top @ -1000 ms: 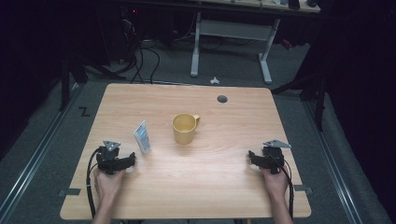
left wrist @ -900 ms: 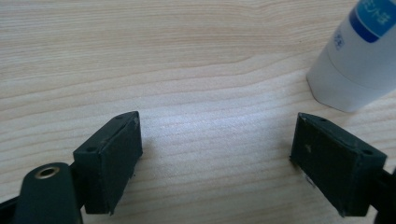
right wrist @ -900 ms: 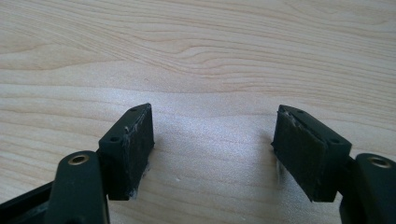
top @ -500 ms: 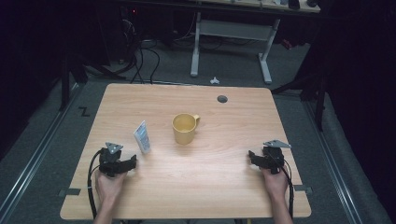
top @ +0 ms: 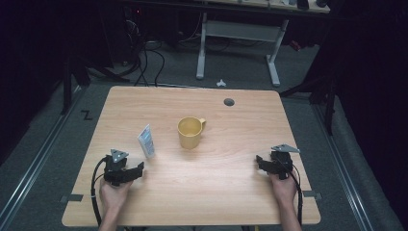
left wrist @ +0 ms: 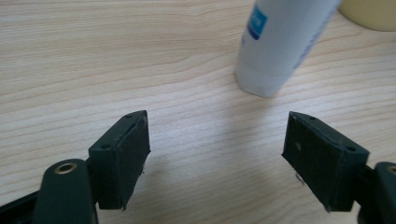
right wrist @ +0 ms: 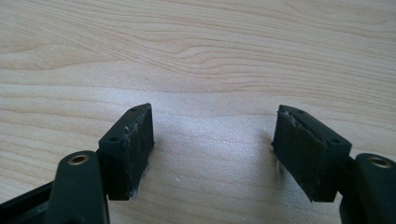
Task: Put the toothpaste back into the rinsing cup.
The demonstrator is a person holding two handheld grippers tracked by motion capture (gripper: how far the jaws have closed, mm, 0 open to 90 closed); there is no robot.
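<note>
While dark cabled floor rings the pale wooden table point(top: 216, 192), both grippers' jaws gape; the left gripper point(left wrist: 217, 154) view shows a white plastic tube point(left wrist: 280, 46) standing close.

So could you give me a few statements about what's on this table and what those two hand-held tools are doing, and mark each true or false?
1. The yellow mug stands upright on the table. True.
2. The left tool grips the white tube. False: its jaws are open with nothing between them, and the tube lies ahead of them.
3. The right tool is open and holds nothing. True.
4. The tube lies inside the mug. False: it lies on the table left of the mug.
</note>
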